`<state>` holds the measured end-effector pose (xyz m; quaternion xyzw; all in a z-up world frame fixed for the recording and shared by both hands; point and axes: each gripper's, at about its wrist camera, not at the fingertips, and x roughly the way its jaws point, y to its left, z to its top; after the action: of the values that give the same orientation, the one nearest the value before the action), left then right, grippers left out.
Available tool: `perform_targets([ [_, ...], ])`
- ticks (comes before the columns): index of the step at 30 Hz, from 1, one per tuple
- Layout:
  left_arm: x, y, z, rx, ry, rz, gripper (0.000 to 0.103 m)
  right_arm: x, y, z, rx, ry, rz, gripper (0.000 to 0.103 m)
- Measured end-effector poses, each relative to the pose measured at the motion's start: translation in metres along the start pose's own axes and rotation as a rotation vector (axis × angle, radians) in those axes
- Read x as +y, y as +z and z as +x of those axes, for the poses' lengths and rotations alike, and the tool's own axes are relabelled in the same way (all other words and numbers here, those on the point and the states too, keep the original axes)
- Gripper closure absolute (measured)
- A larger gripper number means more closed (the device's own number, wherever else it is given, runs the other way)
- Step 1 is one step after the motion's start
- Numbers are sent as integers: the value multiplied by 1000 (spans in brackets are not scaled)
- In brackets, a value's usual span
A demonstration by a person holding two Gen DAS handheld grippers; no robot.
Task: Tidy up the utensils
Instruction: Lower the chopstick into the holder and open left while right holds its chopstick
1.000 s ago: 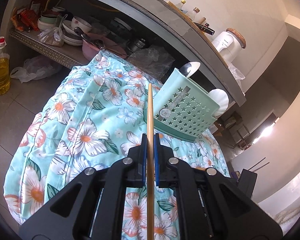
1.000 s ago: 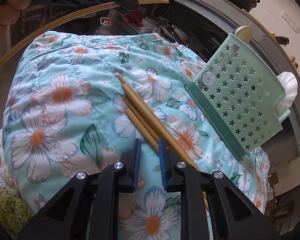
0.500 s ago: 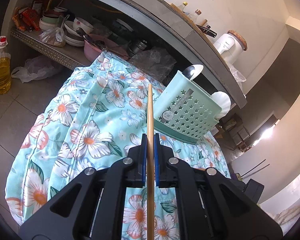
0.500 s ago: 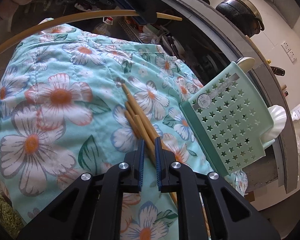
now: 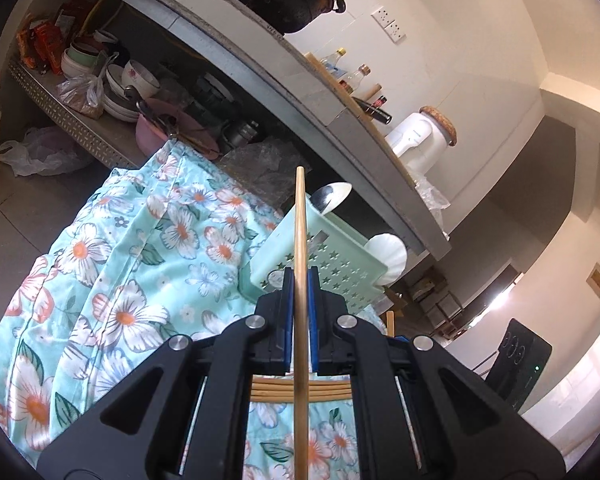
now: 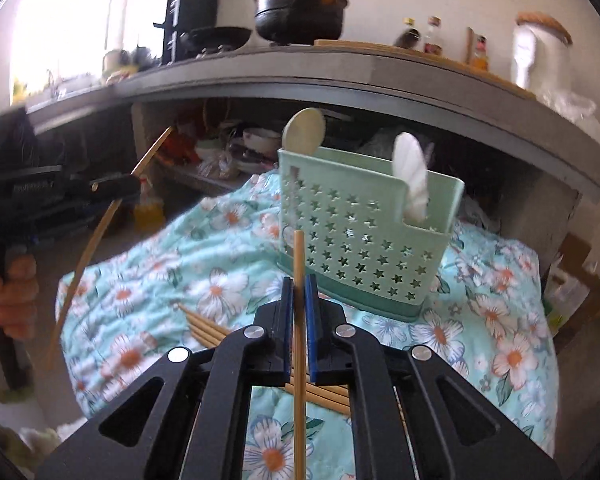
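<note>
Chopsticks are going into the green caddy [image 6: 364, 236] on the floral cloth [image 6: 492, 320]. Right gripper [image 6: 300, 292] pinches one chopstick [image 6: 299, 344]; left gripper [image 5: 300, 292] pinches another [image 5: 300, 264]. Next, probably tip each over the caddy's far rim. More chopsticks [image 6: 204, 326] lie near-left, under a kitchen counter [image 6: 340, 80].

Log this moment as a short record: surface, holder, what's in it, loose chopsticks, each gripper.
surface: floral cloth
holder: green star-holed caddy, upright on the cloth
in holder: spoon at one end, white ladle at the other
loose chopsticks: bundle lying on the cloth
left gripper: jaws shut on one chopstick
right gripper: jaws shut on another chopstick, in front of the caddy
</note>
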<state>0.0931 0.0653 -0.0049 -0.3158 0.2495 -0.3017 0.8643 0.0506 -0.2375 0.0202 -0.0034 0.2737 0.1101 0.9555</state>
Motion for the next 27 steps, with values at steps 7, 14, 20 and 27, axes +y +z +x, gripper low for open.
perform_targets([
  [7, -13, 2, 8, -18, -31, -2, 98, -68, -3, -33, -107, 104, 359, 97],
  [14, -21, -4, 23, 13, -8, 22, 98, -96, -11, -47, -138, 91, 449, 97],
  [20, -52, 20, 31, -49, -33, 111, 98, -94, -14, -50, -147, 68, 433, 97],
  [27, -106, 79, 62, -219, -99, 208, 98, -93, -16, -51, -154, 68, 430, 97],
])
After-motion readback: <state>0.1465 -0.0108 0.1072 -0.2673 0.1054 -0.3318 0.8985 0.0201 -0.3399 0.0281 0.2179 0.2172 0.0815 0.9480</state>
